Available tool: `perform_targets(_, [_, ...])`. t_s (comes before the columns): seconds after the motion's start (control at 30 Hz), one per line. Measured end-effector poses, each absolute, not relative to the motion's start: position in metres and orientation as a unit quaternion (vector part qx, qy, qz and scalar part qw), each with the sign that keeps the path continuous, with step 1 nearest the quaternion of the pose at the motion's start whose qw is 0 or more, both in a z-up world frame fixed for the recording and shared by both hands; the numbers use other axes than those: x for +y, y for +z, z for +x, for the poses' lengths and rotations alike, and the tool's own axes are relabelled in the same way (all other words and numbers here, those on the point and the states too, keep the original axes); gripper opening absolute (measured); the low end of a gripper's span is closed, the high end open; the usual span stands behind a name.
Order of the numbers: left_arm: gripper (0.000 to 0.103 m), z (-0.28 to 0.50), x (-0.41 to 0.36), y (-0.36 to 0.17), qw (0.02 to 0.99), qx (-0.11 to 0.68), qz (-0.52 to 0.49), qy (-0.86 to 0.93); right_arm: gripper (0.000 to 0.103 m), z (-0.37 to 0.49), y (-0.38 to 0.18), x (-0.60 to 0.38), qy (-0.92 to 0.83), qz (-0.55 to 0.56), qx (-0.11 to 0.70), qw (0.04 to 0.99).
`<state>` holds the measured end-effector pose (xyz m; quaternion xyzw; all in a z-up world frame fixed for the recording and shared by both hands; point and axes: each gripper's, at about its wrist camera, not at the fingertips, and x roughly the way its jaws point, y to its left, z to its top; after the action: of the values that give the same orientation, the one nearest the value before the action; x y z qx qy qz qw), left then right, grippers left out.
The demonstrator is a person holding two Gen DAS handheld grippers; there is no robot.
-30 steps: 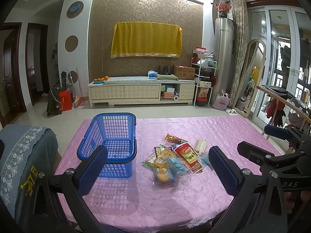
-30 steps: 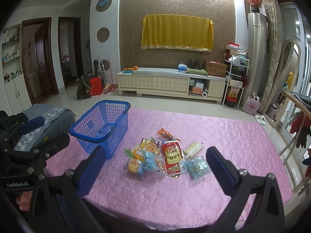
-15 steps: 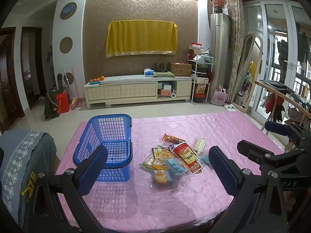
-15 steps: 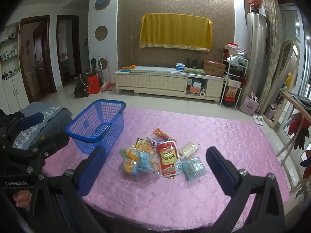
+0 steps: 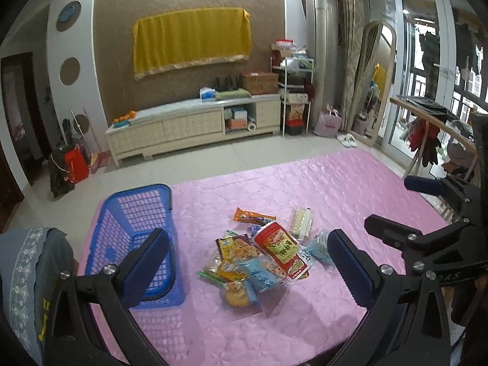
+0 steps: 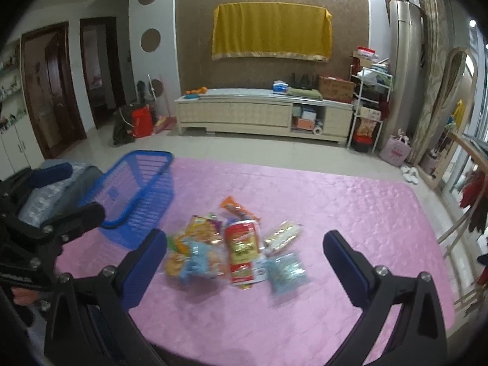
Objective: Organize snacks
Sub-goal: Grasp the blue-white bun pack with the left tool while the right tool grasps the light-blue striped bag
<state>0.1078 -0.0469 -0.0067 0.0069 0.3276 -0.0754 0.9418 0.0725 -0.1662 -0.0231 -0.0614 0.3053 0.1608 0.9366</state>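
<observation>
A pile of snack packets lies mid-table on the pink cloth: a red packet [image 5: 280,250] [image 6: 243,250], an orange bar [image 5: 251,215] [image 6: 236,207], a pale wafer pack [image 5: 300,220] [image 6: 283,233], a light blue pouch [image 6: 286,271] and several yellow and blue bags [image 5: 241,270] [image 6: 195,250]. A blue plastic basket [image 5: 137,231] [image 6: 138,189] stands left of the pile with nothing visible inside. My left gripper [image 5: 248,270] hovers open above the near side of the pile. My right gripper [image 6: 244,268] is open too, with the pile seen between its fingers. Neither holds anything.
The pink quilted table [image 5: 350,189] [image 6: 350,207] runs far to the right. A chair back with a grey cover [image 5: 27,274] [image 6: 55,189] stands at the left edge. A wooden rail with hanging clothes [image 5: 427,128] is at the right.
Both grippers have moved forward and down toward the snack pile, which now looks larger. The left view has tilted clockwise. Both stay open.
</observation>
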Motion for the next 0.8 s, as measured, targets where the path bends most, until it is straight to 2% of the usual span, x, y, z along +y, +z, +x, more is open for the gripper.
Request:
perform_targets(0.3, [0.103,0.172,-0.055,-0.052,0.911,0.404,0.002,-0.078,0.103,0.132,-0.059,-0.187,0.17,-0.042,0.363,0.915])
perform_targets(0.8, [0.103,0.23,-0.083,-0.153,0.851,0.522,0.03,-0.043,0.103,0.178,-0.143,-0.199,0.125,-0.048,0.453,0.881])
